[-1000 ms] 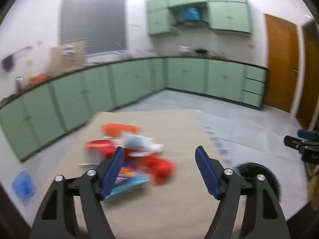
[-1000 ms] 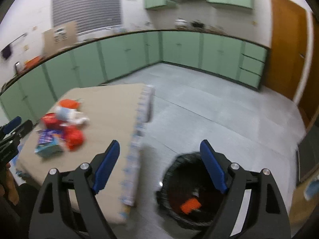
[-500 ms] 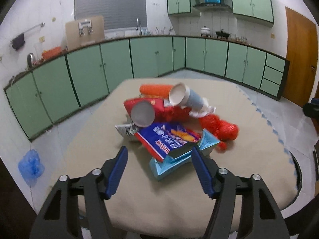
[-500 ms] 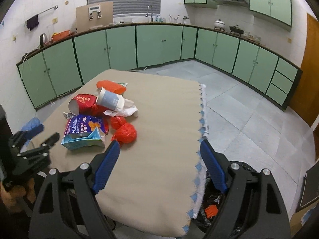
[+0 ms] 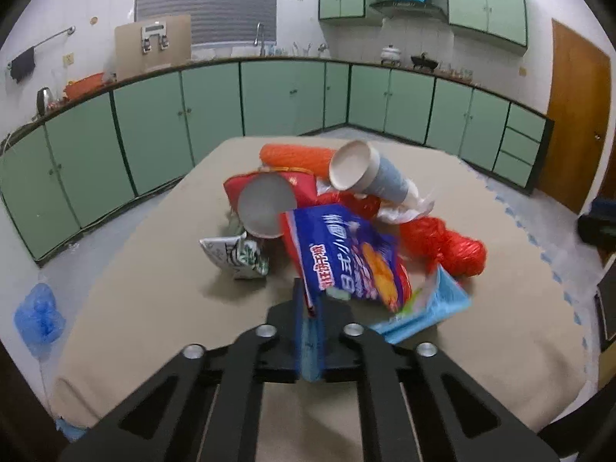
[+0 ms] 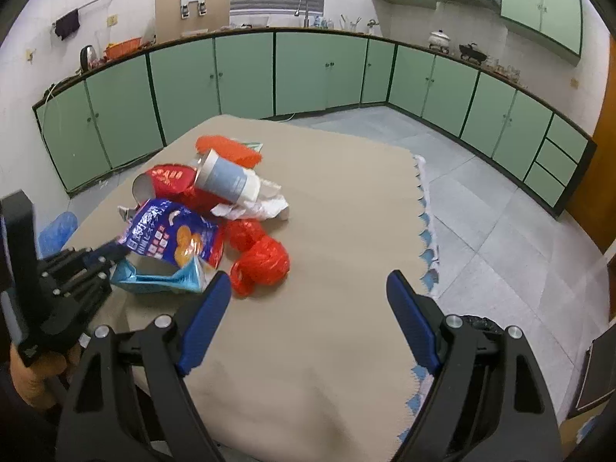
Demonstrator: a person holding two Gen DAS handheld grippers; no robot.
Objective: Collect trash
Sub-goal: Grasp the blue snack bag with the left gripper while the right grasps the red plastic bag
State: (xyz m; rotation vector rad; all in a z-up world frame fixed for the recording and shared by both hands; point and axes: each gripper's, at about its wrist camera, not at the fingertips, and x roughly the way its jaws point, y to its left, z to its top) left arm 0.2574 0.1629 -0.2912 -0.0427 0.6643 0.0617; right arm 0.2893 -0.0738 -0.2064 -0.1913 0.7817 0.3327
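A pile of trash lies on the beige-covered table (image 6: 346,231): a blue snack bag (image 5: 346,261), a light blue packet (image 5: 435,308), a crumpled red plastic bag (image 5: 454,246), a grey-blue paper cup (image 5: 369,177), a red cup (image 5: 265,204) and an orange wrapper (image 5: 296,156). My left gripper (image 5: 309,308) has its jaws closing tight on the near corner of the blue snack bag (image 6: 173,231), and the pads pinch it. The right gripper (image 6: 308,281) hovers open over bare cloth, right of the red plastic bag (image 6: 261,258), with nothing between its fingers.
A black bin (image 6: 481,323) stands on the tiled floor by the table's right edge, mostly hidden behind my right finger. A blue plastic bag (image 5: 38,315) lies on the floor at the left. Green cabinets line the walls.
Both grippers swung from the bin side toward the trash pile. The left one dropped to the blue snack bag and shut on its corner. The right one stayed open.
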